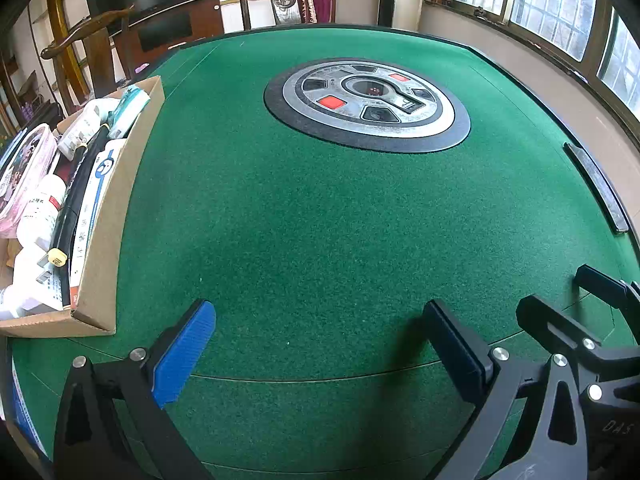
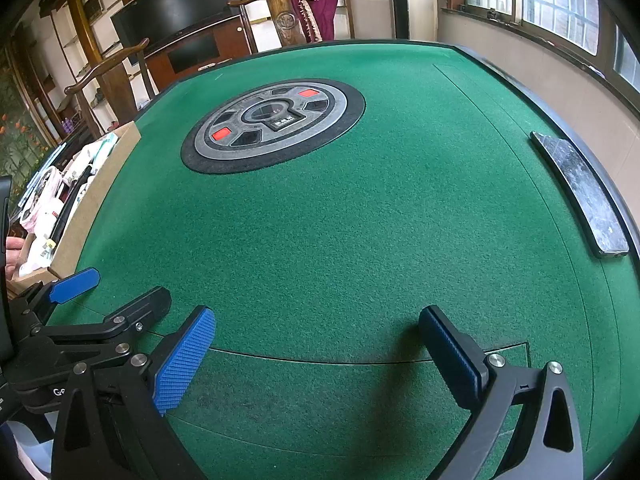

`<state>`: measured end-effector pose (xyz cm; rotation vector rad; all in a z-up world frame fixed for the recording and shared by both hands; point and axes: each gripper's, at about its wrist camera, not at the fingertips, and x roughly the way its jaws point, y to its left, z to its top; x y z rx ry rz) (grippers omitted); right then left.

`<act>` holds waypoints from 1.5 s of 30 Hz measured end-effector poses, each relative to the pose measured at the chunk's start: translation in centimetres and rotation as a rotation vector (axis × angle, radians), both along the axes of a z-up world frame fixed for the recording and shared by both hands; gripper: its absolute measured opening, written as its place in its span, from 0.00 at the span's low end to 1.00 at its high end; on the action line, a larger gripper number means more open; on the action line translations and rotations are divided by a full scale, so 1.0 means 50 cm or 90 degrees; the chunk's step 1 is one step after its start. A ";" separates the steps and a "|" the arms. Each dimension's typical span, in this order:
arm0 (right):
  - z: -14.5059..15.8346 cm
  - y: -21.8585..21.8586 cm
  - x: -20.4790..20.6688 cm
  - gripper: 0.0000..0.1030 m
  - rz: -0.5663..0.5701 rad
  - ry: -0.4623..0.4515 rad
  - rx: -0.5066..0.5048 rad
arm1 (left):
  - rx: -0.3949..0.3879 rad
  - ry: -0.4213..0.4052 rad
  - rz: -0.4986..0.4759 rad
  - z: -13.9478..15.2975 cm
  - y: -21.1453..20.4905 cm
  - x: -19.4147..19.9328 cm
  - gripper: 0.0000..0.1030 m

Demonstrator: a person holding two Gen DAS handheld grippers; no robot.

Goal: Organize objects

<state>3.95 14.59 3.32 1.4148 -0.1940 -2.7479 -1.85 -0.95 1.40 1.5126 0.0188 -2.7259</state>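
Both grippers empty over the green mahjong table (image 1: 320, 220), cardboard box (image 1: 116, 240) at its left edge already packed.
Left gripper (image 1: 320, 344) jaws wide apart, nothing between; right gripper (image 2: 316, 344) likewise apart and empty. Looks like a drop-off is done. The only loose item is the phone (image 2: 580, 196) at the far right edge; next move is probably a right-side reach and a flat pinch across it.

Daylight reaches you from the windows (image 1: 560, 4) on the right, bright and slightly blown out. Soft shadows fall on the green felt (image 1: 320, 220). Both fisheye views stay sharp, with bent, dark-cornered edges.
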 end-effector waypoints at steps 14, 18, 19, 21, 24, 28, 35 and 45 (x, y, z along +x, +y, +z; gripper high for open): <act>-0.001 0.000 -0.001 1.00 -0.006 -0.002 -0.001 | 0.000 0.000 0.001 0.000 0.001 -0.004 1.00; -0.001 0.000 -0.001 1.00 -0.006 -0.002 -0.001 | 0.000 0.000 0.002 0.000 0.001 -0.005 1.00; -0.001 0.000 -0.001 1.00 -0.006 -0.002 -0.001 | 0.000 0.000 0.002 0.000 0.001 -0.005 1.00; -0.001 0.000 -0.001 1.00 -0.006 -0.002 -0.001 | 0.000 0.000 0.002 0.000 0.001 -0.005 1.00; -0.001 0.000 -0.001 1.00 -0.006 -0.002 -0.001 | 0.000 0.000 0.002 0.000 0.002 -0.006 1.00; -0.001 0.000 -0.001 1.00 -0.006 -0.002 -0.001 | 0.000 0.000 0.002 0.000 0.002 -0.007 1.00; 0.000 0.000 0.000 1.00 -0.006 -0.002 -0.001 | 0.000 0.000 0.002 0.001 0.001 -0.008 1.00; -0.002 -0.001 -0.001 1.00 -0.003 -0.004 0.004 | 0.000 0.000 0.003 0.003 0.001 -0.006 1.00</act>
